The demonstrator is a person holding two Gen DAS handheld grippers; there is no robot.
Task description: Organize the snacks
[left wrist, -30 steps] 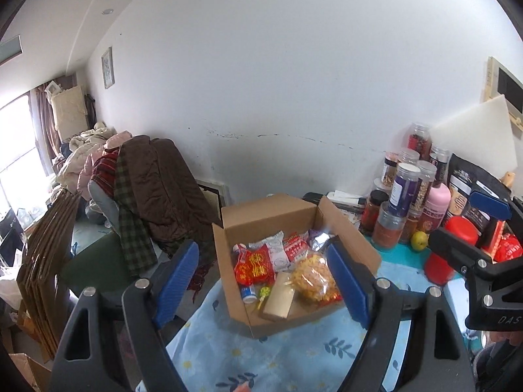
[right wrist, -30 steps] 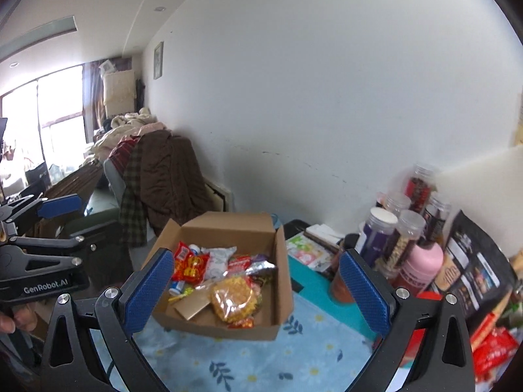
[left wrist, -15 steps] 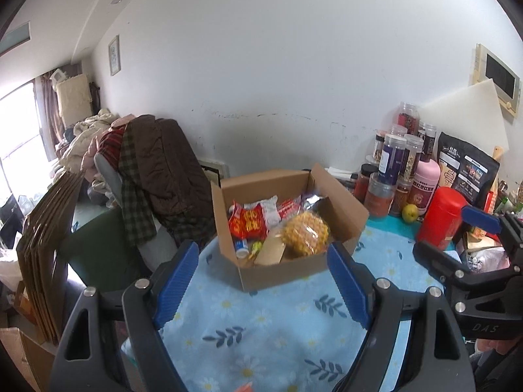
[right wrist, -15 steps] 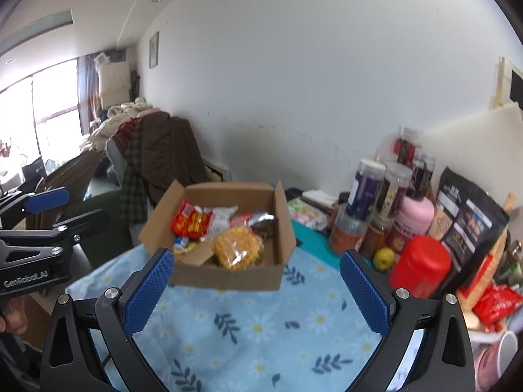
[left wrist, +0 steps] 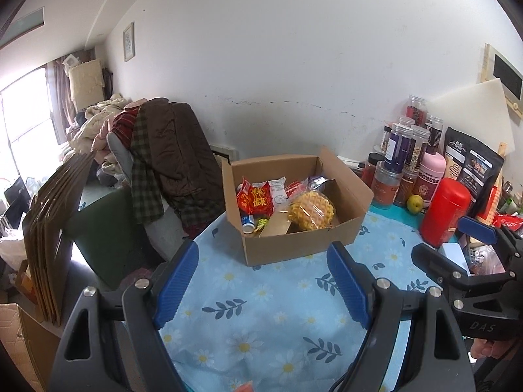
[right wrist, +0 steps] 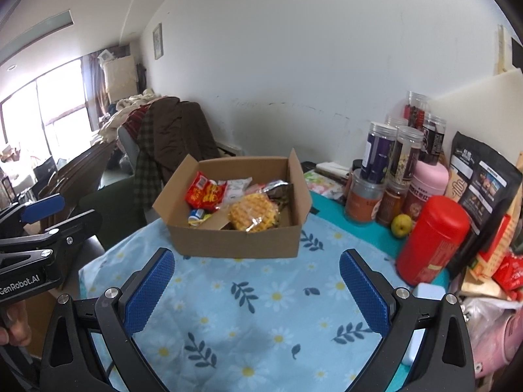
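One cardboard box (left wrist: 295,209), flaps open, stands on the table (left wrist: 261,313) on a blue daisy-print cloth, at 12 o'clock from both grippers and well apart from them.

Contents of box, counted:
- One red snack packet (left wrist: 255,200), at the box's 10 o'clock corner.
- One white packet (left wrist: 277,191), just beside the red one.
- One clear bag of yellow waffle snacks (left wrist: 312,210), centre, resting on a brown cardboard piece.
- One small blue-and-white tub (left wrist: 247,223), near the front left wall.
- One silver foil packet (left wrist: 316,181), towards the back wall.
- Further wrappers between these; number cannot be told.

Outside the box, at 2 o'clock on the table:
- One red canister (right wrist: 431,240).
- One pink bottle (right wrist: 426,186).
- One yellow-green fruit (right wrist: 401,224), between canister and jars.
- One black pouch (right wrist: 480,192).
- Clear lidded jars (right wrist: 377,156), at least six, some stacked.

Tools:
- Left hand-held gripper (left wrist: 263,285): blue pads spread wide, nothing between them, over the cloth.
- Right hand-held gripper (right wrist: 256,289): blue pads spread wide, nothing between them, over the cloth.
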